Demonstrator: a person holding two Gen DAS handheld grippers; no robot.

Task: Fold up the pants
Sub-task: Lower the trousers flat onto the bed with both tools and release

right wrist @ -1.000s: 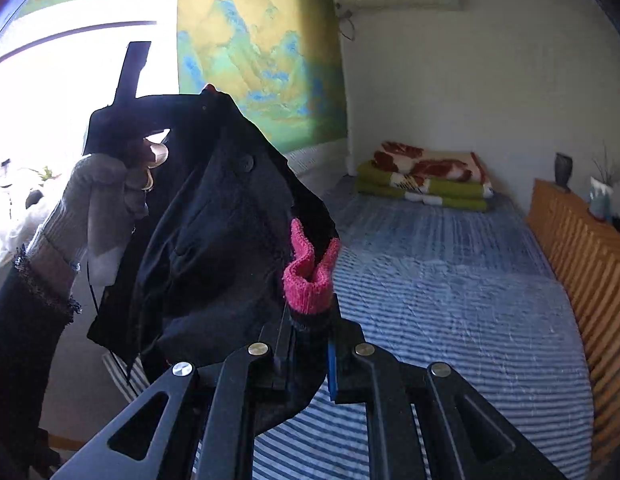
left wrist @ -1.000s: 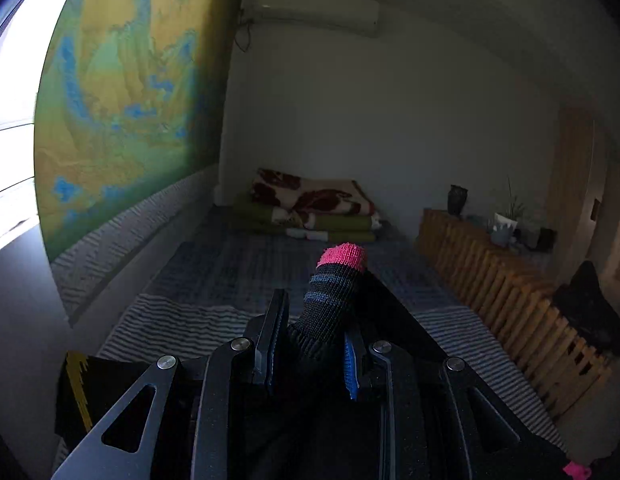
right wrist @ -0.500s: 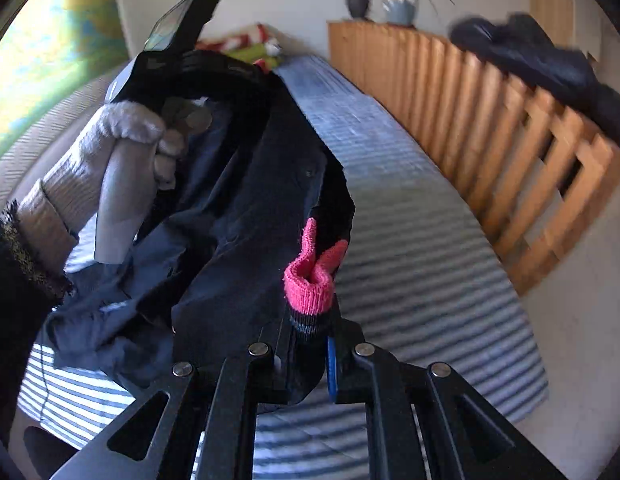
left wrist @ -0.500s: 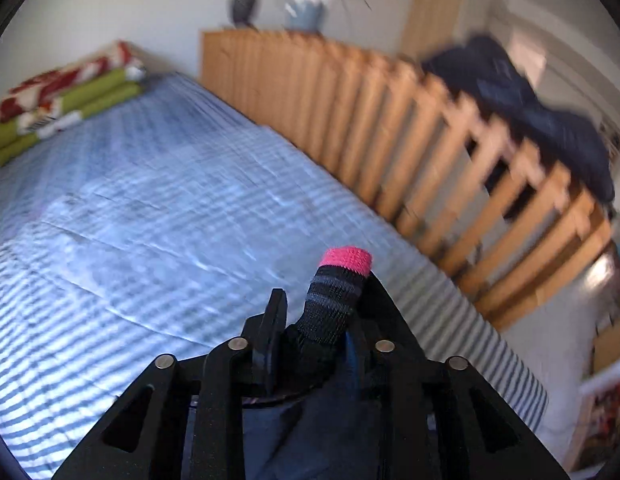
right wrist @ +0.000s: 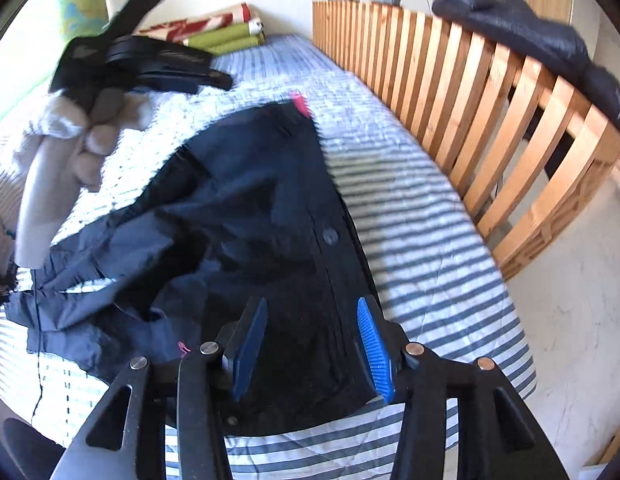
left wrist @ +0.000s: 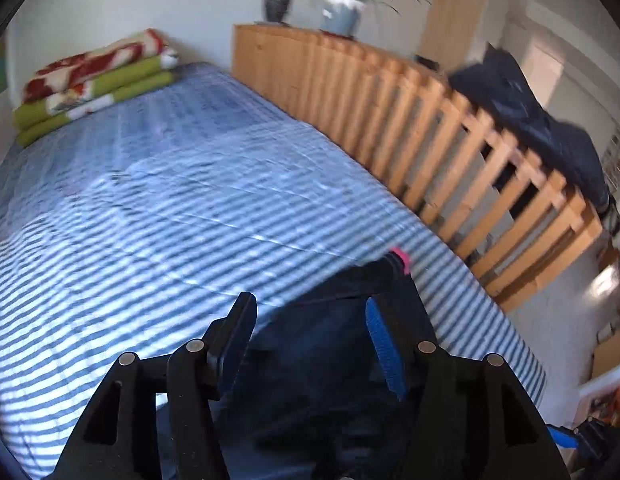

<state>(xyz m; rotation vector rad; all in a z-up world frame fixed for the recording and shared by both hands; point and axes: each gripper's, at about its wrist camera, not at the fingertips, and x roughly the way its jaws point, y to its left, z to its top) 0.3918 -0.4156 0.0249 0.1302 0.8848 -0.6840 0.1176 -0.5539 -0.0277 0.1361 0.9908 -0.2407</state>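
Pants (right wrist: 246, 216), one dark pair, on striped bed (right wrist: 422, 240); both grippers' fingers just spread, apparently gripping nothing.

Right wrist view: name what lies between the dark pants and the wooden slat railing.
Only bare striped bedsheet separates the pants from the railing, in the right wrist view.

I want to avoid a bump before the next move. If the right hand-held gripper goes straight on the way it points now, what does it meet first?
Most likely the dark pants, spread on the striped bed. The right hand-held gripper points down at them, jaws apart and gripping nothing. Depth is hard to judge.
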